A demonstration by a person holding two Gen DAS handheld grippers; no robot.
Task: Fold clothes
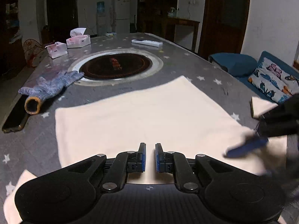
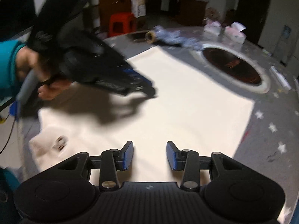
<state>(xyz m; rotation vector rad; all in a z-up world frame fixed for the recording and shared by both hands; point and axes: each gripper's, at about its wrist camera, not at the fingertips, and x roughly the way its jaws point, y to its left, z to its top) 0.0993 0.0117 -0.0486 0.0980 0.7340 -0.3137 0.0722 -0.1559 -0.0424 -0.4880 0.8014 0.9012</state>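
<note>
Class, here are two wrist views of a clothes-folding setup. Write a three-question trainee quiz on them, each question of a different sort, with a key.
1. True or false: the white garment lies spread flat on the table.
2. Which item lies beside the round hob? A) knitted glove B) kettle C) shoe
3. Fill in: the right gripper has its jaws ____.

Key: 1 true. 2 A, the knitted glove. 3 open; the left gripper is open too, with a narrower gap.

Each camera sits just behind its own claw, low over the surface (image 1: 186,59); both share the cream garment (image 1: 142,112) ahead, crosswise to each other.
</note>
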